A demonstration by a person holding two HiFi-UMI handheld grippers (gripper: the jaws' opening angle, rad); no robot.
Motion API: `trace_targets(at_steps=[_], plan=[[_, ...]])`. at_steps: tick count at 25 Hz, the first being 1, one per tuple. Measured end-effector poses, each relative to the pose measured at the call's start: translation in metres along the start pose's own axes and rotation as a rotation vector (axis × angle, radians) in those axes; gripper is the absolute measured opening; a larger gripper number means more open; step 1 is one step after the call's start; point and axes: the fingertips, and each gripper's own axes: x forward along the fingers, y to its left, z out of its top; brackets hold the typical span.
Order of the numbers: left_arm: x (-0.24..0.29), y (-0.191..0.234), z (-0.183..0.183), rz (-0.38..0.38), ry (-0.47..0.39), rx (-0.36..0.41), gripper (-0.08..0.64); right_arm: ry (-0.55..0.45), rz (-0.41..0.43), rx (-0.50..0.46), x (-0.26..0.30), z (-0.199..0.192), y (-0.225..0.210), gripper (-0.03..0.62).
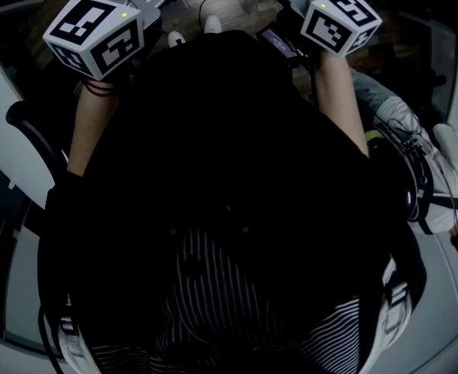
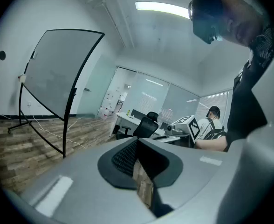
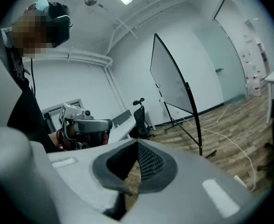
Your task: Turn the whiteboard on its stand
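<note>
Closest in, the head view is mostly filled by the person's dark top point(image 1: 229, 170), which hides whatever lies below it. Both tools are held up at chest height there, and the frame's upper edge cuts off their jaws, leaving only the marker cubes and bare forearms.

The left tool point(image 2: 137, 140) has its jaws pressed together at the tips with nothing between them. A thin sliver of wood floor point(image 2: 20, 153) shows through the gap further back. The right tool point(image 3: 137, 143) is likewise closed and empty. Each tool's grey body blocks the lower part of its own view.

Past the tools, the whiteboard point(image 2: 58, 73) stands on the floor well apart from both of them, in front of a white wall. It hangs tilted in a black-framed stand point(image 2: 68, 120). From the left tool it shows its broad grey face, and from the right tool it appears narrow, nearly edge-on. Any writing on it cannot be made out. A pale cable point(image 3: 230, 136) trails across the boards near the stand's feet.

Farther back are a black office chair point(image 2: 146, 124) and a white tabletop point(image 2: 124, 119). A second person point(image 2: 212, 127) in a cap is partly hidden behind the right tool's cube. Glass partitions beyond them are hazy.
</note>
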Motion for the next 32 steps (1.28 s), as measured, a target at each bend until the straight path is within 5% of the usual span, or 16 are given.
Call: trace_targets(at_steps=[7,11,16,26,32], plan=[[0.020,-0.042,-0.016,0.069,-0.002,0.014,0.003,-0.011,0.030,0.017,-0.049,-0.018,-0.002,0.000],[0.028,-0.065,-0.036,0.112,0.059,0.120,0.005,-0.004,0.036,-0.013,-0.065,-0.033,-0.004,0.000],[0.044,-0.096,-0.057,0.161,0.045,0.061,0.005,0.031,0.086,-0.121,-0.092,-0.052,0.008,0.000],[0.048,-0.108,-0.070,0.282,0.024,-0.033,0.003,0.029,0.143,-0.046,-0.124,-0.061,-0.002,0.000],[0.037,-0.120,-0.079,0.273,-0.039,-0.044,0.003,0.039,0.127,-0.059,-0.131,-0.073,0.014,0.000]])
